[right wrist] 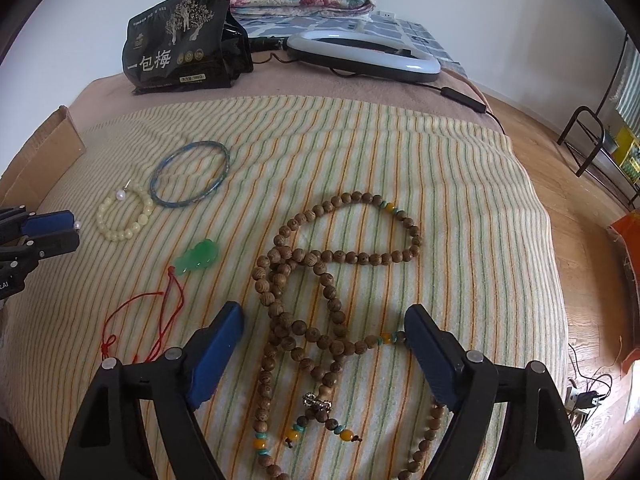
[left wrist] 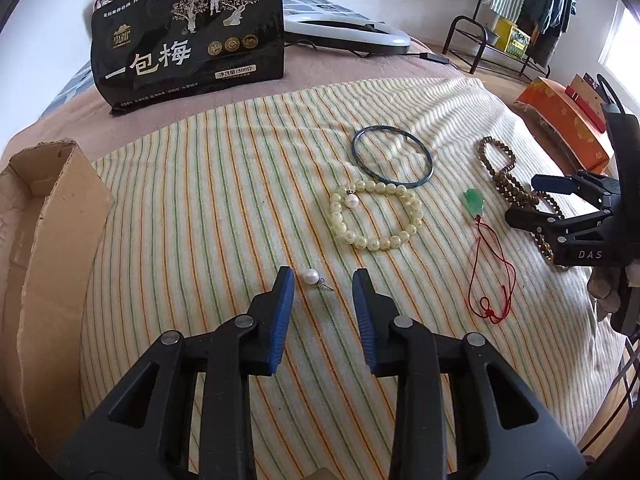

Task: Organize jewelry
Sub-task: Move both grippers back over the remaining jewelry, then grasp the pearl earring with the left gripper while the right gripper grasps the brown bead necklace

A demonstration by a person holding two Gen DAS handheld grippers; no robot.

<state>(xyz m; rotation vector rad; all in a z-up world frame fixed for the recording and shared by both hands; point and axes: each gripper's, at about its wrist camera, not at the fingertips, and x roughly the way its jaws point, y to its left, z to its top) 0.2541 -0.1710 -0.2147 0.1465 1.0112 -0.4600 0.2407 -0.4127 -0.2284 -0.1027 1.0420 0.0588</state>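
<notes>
On the striped cloth (left wrist: 200, 200), my left gripper (left wrist: 324, 278) hangs low with its jaws a little apart. A pearl earring (left wrist: 311, 277) lies between the blue pads, close to the left one, and neither pad presses on it. Beyond lie a cream bead bracelet (left wrist: 374, 216) with a second pearl earring (left wrist: 352, 201) on it, a dark bangle (left wrist: 353, 152) and a green pendant (left wrist: 474, 200) on a red cord (left wrist: 494, 272). My right gripper (right wrist: 325, 312) stands wide open over a long wooden bead strand (right wrist: 320, 258), whose tangled loops lie between its fingers, ungripped.
A cardboard box (left wrist: 40, 216) stands at the cloth's left edge. A black snack bag (left wrist: 188, 36) and a grey ring-shaped device (left wrist: 348, 32) with its cable sit at the back. An orange box (left wrist: 560, 120) and a clothes rack (left wrist: 520, 8) are off to the right.
</notes>
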